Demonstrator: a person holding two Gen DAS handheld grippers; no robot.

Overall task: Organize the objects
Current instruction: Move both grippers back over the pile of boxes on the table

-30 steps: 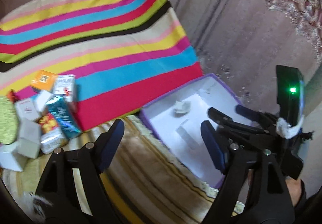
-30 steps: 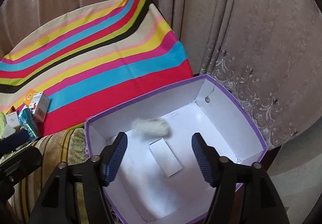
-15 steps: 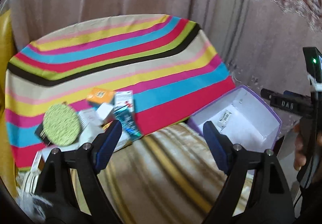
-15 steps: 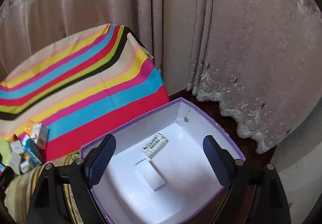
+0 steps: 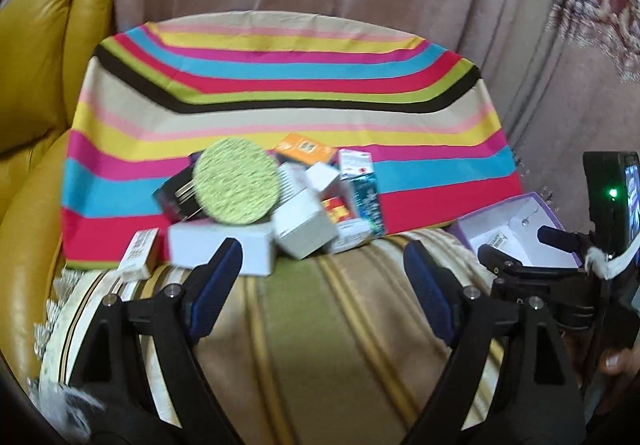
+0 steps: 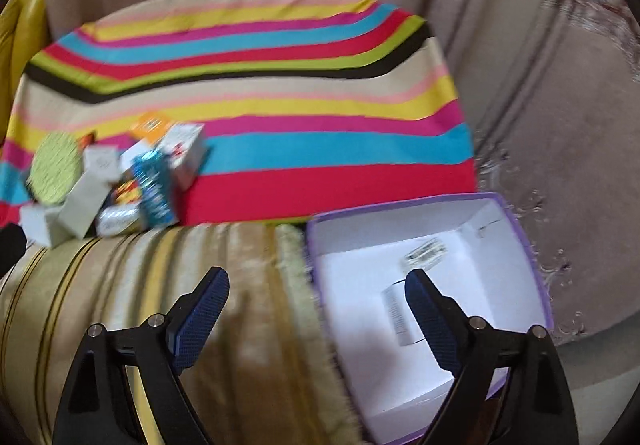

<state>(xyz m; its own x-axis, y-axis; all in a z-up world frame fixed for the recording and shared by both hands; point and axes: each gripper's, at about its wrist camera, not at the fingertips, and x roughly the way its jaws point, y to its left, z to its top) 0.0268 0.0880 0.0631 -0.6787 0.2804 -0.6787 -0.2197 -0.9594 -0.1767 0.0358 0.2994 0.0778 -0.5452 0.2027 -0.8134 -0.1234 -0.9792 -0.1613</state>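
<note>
A heap of small boxes (image 5: 304, 213) lies against a striped cushion (image 5: 280, 85), topped by a round green disc (image 5: 236, 183) and flanked by a teal carton (image 5: 366, 201). My left gripper (image 5: 322, 269) is open and empty just in front of the heap. A purple-edged white box (image 6: 424, 285) at the right holds two small items: a white box (image 6: 396, 309) and a labelled packet (image 6: 426, 251). My right gripper (image 6: 318, 303) is open and empty over the box's left rim. The heap (image 6: 108, 181) also shows at the left of the right wrist view.
The seat is covered by a gold striped cloth (image 5: 320, 325). A yellow leather armrest (image 5: 36, 85) rises at the left. Beige curtains (image 6: 540, 85) hang behind and to the right. The other gripper with a green light (image 5: 608, 205) and a hand (image 5: 616, 365) show at the right.
Both views have swung left. The left gripper has moved from the purple box to the heap. The right gripper's jaws have widened, a packet now lies in the box, and it has shifted towards the box's left rim.
</note>
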